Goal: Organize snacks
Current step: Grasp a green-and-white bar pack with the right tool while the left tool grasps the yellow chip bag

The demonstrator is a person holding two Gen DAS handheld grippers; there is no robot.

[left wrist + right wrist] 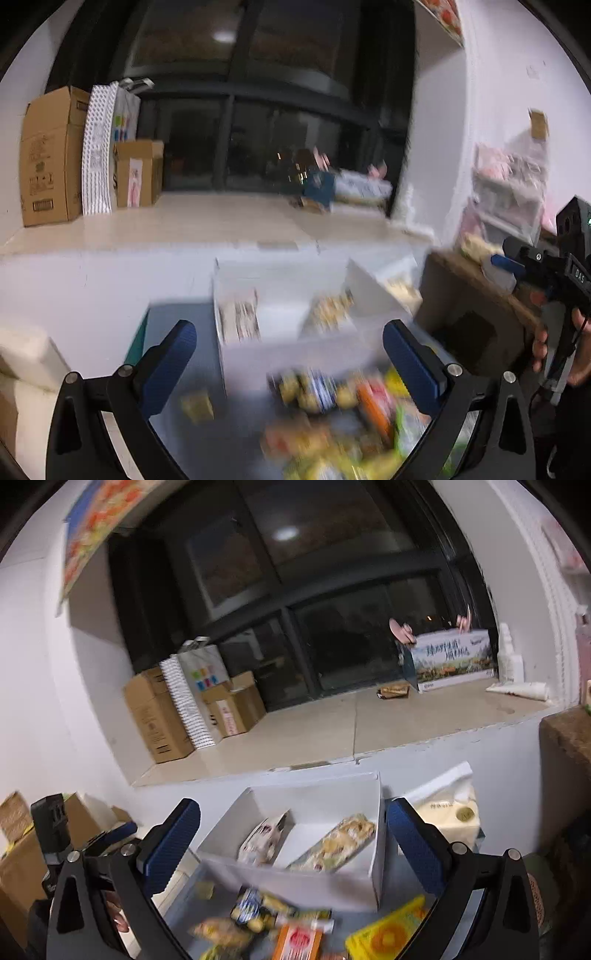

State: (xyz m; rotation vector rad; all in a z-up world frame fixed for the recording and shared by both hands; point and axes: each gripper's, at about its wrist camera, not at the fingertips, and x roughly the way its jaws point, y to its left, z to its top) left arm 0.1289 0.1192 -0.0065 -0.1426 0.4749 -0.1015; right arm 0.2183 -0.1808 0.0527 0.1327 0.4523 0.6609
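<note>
A white open box (317,880) stands on a grey table and holds two snack packets, a whitish one (264,836) and a yellow-patterned one (338,843). The box also shows, blurred, in the left wrist view (284,295). A loose heap of colourful snack packets (295,926) lies in front of it, also in the left wrist view (340,417). My left gripper (290,363) is open and empty above the heap. My right gripper (293,845) is open and empty above the box's near wall. The right gripper also shows at the right edge of the left wrist view (506,264).
A tissue pack (447,812) stands right of the box. A tiled window ledge (332,727) behind carries cardboard boxes (159,716) on the left and a printed carton (452,659) on the right. A brown cabinet (476,306) stands to the right. More cardboard boxes (14,849) sit left.
</note>
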